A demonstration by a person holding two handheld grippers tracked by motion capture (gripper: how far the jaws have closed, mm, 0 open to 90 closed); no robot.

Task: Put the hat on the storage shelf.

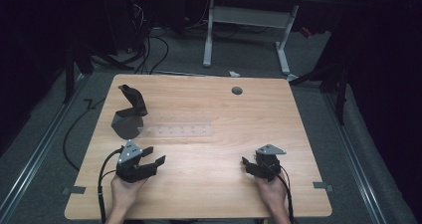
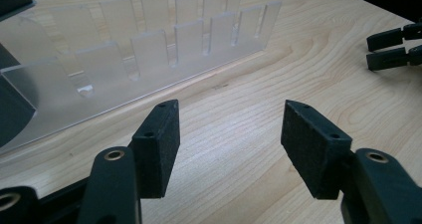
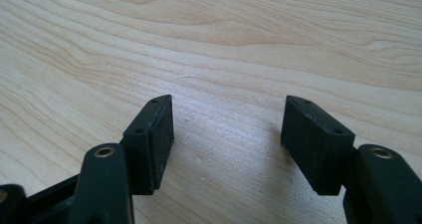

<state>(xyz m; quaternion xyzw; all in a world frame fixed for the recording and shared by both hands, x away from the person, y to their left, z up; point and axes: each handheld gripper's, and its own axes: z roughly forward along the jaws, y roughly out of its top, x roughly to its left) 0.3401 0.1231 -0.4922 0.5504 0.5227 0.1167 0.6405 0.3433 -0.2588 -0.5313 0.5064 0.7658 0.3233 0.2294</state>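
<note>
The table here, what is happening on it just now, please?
A person sits at a wooden table with a gripper in each hand. The left gripper and the right gripper both rest near the front edge, jaws open, holding nothing. Beyond the left gripper lies a clear slotted rack, and beside it stands a dark stand with a round base. Nothing is being handled at this moment.

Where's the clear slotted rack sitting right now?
In the high view the clear slotted rack lies left of the table's centre, just right of the black stand and beyond the open left gripper.
</note>
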